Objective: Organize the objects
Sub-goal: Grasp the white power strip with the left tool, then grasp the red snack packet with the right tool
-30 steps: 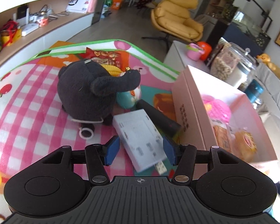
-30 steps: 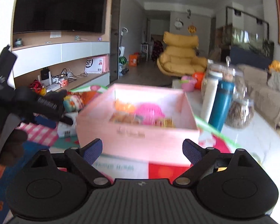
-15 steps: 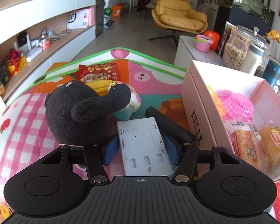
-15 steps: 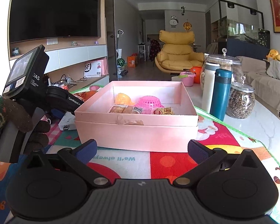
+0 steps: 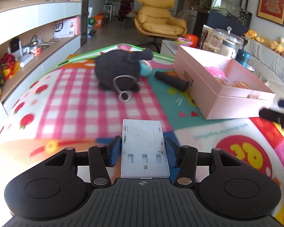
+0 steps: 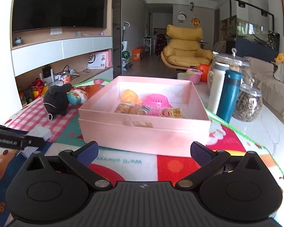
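My left gripper (image 5: 143,147) holds a flat white plastic device (image 5: 142,132) by its two long sides; its jaws are closing and the blue pads press on it. In the right wrist view the device (image 6: 38,132) hangs low over the play mat (image 6: 179,166), left of the pink box (image 6: 142,134). The box (image 5: 202,94) is open, with snacks and pink and orange toys inside. A black plush toy (image 5: 119,71), a teal egg toy (image 5: 145,69) and a black cylinder (image 5: 171,80) lie farther back. My right gripper (image 6: 143,149) stands wide open in front of the box, holding nothing.
A white bottle (image 6: 216,89), a teal bottle (image 6: 229,96) and glass jars (image 6: 248,104) stand on the marble table right of the box. A TV shelf (image 6: 66,71) with clutter runs along the left. A yellow armchair (image 6: 185,51) is far behind.
The left gripper took hold of the white device and drew it back, away from the plush and the cylinder. The right gripper opened wider and stayed by the box.
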`<state>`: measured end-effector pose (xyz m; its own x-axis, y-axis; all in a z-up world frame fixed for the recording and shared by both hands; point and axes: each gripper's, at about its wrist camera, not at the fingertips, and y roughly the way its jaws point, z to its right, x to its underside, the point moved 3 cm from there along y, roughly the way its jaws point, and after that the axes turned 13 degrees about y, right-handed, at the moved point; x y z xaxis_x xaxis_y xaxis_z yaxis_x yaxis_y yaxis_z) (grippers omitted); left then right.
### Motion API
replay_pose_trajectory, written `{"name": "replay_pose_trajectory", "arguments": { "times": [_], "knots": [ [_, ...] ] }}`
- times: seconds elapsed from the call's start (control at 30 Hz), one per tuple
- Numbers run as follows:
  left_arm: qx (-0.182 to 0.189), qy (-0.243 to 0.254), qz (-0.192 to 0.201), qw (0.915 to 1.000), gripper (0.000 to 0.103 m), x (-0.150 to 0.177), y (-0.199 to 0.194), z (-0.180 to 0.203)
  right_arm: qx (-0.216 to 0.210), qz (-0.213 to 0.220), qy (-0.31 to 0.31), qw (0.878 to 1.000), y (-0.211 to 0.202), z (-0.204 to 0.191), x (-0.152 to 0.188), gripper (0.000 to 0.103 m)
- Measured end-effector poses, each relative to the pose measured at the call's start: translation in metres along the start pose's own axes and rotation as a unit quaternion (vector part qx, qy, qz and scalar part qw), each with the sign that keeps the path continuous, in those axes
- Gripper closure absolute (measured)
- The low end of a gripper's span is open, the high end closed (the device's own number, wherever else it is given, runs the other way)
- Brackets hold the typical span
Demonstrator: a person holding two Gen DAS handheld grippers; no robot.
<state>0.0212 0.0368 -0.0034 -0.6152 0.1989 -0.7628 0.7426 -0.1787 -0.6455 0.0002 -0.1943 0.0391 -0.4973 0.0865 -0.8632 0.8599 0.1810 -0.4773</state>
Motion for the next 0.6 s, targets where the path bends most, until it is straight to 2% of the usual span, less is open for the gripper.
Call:
{"name": "replay_pose_trajectory", "arguments": {
  "times": [0.13, 0.23, 0.3, 0.4, 0.53, 0.6],
  "knots": [
    [0.016, -0.008, 0.017, 0.9997, 0.049, 0.002, 0.0, -0.013, -0.059, -0.032, -0.027, 0.997, 0.015, -0.053, -0.05, 0.0],
    [0.019, 0.001, 0.033, 0.9993, 0.049, 0.003, 0.004, -0.015, -0.086, -0.082, -0.026, 0.993, 0.052, -0.095, -0.09, 0.0],
    [0.029, -0.003, 0.044, 0.9986, 0.049, 0.004, 0.005, -0.019, -0.079, -0.116, -0.025, 0.99, 0.091, -0.122, -0.113, 0.0],
    [0.054, -0.038, 0.055, 0.9963, 0.049, 0.007, 0.004, -0.03, -0.057, -0.157, -0.038, 0.985, 0.162, -0.158, -0.131, 0.0],
    [0.064, -0.056, 0.062, 0.9944, 0.049, 0.01, 0.002, -0.033, -0.029, -0.222, -0.039, 0.974, 0.255, -0.195, -0.129, 0.0],
    [0.067, -0.062, 0.064, 0.9938, 0.049, 0.01, 0.002, -0.035, -0.014, -0.241, -0.042, 0.97, 0.29, -0.209, -0.124, 0.0]
  ]
}}
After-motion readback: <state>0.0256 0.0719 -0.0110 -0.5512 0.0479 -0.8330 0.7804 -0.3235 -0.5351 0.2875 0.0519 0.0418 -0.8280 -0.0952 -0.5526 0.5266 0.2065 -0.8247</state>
